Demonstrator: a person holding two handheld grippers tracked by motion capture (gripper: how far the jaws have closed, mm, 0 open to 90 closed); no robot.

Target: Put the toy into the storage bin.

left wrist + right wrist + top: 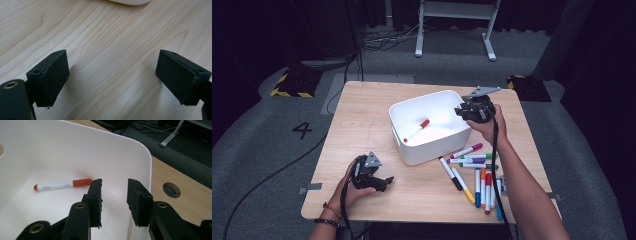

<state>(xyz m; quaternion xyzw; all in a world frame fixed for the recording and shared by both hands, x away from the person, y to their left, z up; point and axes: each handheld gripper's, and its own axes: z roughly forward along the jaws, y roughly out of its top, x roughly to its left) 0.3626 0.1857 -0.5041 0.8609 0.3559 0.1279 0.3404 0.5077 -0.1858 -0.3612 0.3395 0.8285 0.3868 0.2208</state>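
white bin (432, 145) walls ring the red marker (417, 130), open from above, loose markers (472, 172) crowd front right

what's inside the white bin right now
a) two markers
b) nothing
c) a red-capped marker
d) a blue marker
c, a single red-capped marker lies on the floor of the white bin, while the right gripper hangs above the bin with its jaws apart and nothing between them.

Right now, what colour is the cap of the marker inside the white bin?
Red-orange; the marker shows best in the right gripper view.
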